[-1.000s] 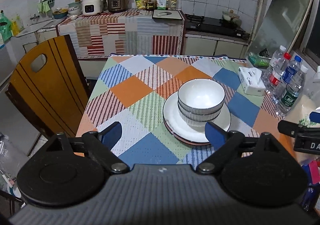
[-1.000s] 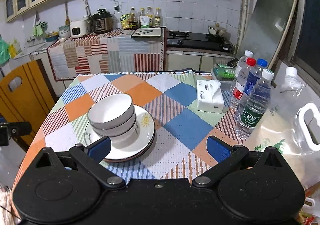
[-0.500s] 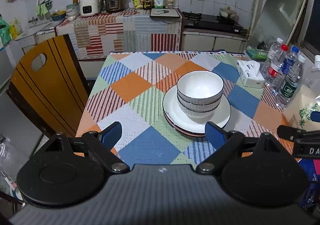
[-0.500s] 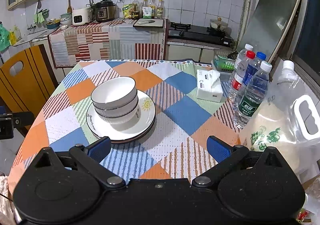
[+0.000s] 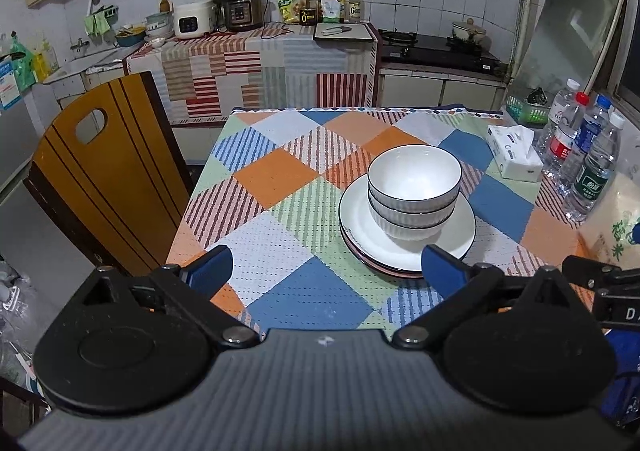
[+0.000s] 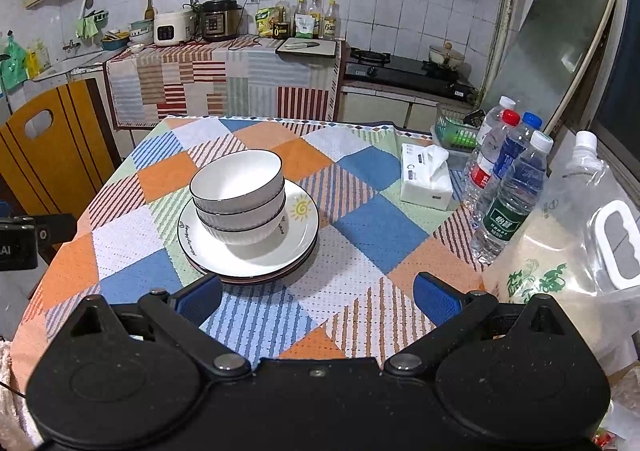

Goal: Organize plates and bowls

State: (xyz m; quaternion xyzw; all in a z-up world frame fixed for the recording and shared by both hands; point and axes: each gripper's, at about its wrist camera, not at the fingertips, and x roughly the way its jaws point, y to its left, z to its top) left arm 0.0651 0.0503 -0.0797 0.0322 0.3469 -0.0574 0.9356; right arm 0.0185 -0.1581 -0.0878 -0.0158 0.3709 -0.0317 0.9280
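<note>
**Stack made; leave it clean**

Looks near its end: 2 bowls [image 5: 414, 187] nested on stacked plates [image 5: 404, 247], ahead of both sets of fingers on the checked cloth [image 5: 280, 179]; nothing gripped anywhere.

Left gripper [image 5: 326, 265]: jaws opening, almost at full spread, nothing between them; stack ahead and toward the right finger [image 5: 442, 263], whose tip overlaps the plate rim in this view, though touching or merely above cannot be told. Right gripper [image 6: 316, 297]: jaws spread wide, empty; stack ahead of the left finger [image 6: 198, 297], just beyond its tip, apart from it.

To finish well, judged from here:
- keep both sets of fingers wide and lift clear before any sideways move; a nudge to the plate rim would probably slide the whole pile on the cloth;
- check nesting; top bowl seems to sit slightly tilted in the lower one, so a light squaring touch on its rim may help;
- avoid sweeping right of the right gripper's fingers, where bottles [image 6: 508, 195] and tissue pack [image 6: 426, 181] stand close;
- if moving the stack, grip the plates low from 2 sides, never the bowls alone.
</note>
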